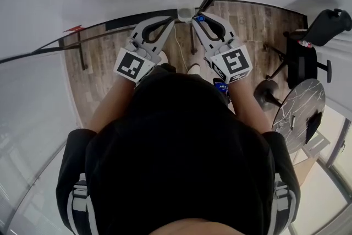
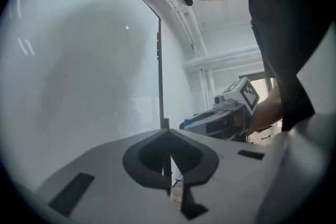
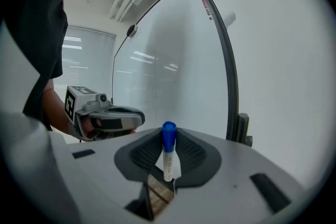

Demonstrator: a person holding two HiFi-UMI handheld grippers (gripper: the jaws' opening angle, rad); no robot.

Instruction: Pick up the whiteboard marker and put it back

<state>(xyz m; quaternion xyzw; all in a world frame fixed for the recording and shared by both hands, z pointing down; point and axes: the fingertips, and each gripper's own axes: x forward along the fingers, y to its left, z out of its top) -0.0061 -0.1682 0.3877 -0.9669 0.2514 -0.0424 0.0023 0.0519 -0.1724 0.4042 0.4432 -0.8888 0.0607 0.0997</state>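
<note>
The right gripper (image 3: 168, 136) clamps the marker (image 3: 168, 155) between its pads, with the blue cap pointing to 12 o'clock, near the whiteboard (image 3: 173, 60). At its 9 o'clock is the left gripper (image 2: 167, 134) — jaws together, nothing between them.
</note>
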